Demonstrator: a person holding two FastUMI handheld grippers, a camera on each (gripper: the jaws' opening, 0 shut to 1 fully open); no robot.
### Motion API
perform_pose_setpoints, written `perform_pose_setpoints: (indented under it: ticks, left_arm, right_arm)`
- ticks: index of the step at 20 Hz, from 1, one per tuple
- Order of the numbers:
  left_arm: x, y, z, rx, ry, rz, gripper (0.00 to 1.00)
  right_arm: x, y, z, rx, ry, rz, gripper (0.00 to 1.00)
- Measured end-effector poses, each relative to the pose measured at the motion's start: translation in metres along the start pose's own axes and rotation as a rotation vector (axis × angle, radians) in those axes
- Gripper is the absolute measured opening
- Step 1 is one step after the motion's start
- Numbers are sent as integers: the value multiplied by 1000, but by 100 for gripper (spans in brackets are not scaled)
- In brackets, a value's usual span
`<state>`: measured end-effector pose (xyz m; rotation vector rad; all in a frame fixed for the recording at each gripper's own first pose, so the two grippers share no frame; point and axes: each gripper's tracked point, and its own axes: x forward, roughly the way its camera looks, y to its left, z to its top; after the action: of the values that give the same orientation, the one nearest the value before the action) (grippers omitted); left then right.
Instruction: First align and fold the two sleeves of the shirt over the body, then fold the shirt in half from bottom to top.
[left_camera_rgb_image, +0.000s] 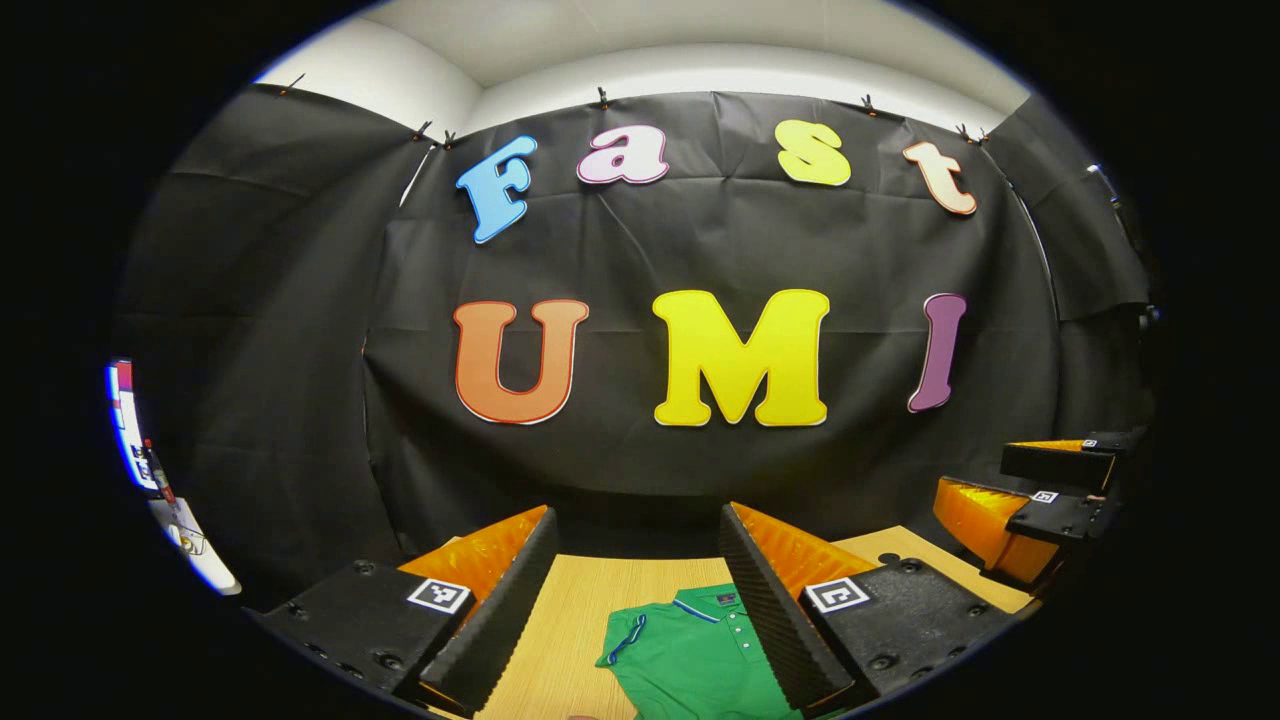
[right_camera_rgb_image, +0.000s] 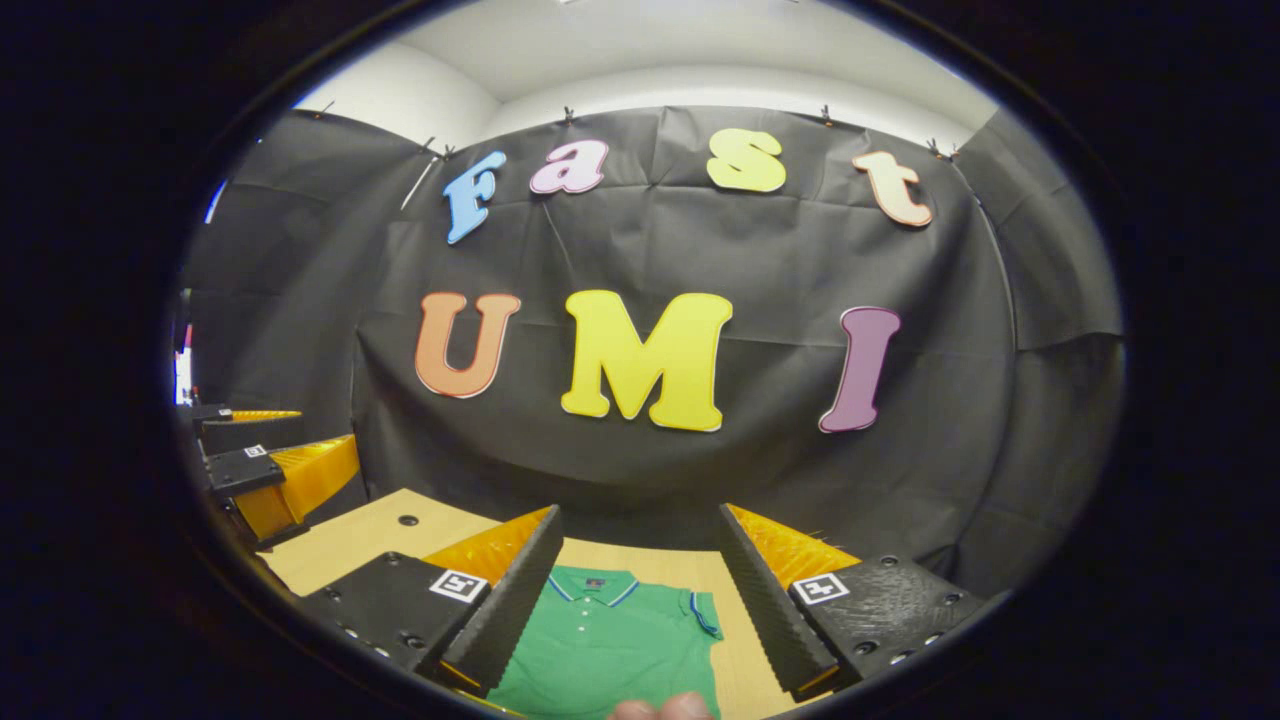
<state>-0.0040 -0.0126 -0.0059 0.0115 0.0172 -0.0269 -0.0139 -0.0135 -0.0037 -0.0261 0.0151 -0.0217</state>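
A green polo shirt (left_camera_rgb_image: 690, 655) with blue-trimmed collar and cuffs lies flat on the wooden table (left_camera_rgb_image: 565, 625), collar toward the black wall. In the left gripper view one short sleeve (left_camera_rgb_image: 622, 638) spreads out to the left. My left gripper (left_camera_rgb_image: 638, 525) hovers open above the shirt's collar end, holding nothing. The right gripper view has the shirt (right_camera_rgb_image: 610, 645) between my fingers, its sleeve (right_camera_rgb_image: 705, 612) on the right. My right gripper (right_camera_rgb_image: 640, 522) is open and holds nothing. Each gripper also appears off to the side in the other's view: right gripper (left_camera_rgb_image: 1035, 490), left gripper (right_camera_rgb_image: 265, 450).
The black cloth wall stands close behind the table's far edge. The table (right_camera_rgb_image: 345, 545) has a small round hole (right_camera_rgb_image: 407, 520) near its back. A person's fingertips (right_camera_rgb_image: 660, 708) show at the bottom edge. A bright panel (left_camera_rgb_image: 125, 425) stands far left.
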Motion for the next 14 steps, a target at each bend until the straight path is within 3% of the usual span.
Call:
perform_pose_setpoints:
  ticks: [14]
  left_arm:
    - [2, -19, 1, 15, 1, -7, 100]
  right_arm:
    - [7, -29, -21, -6, 48, -16, 95]
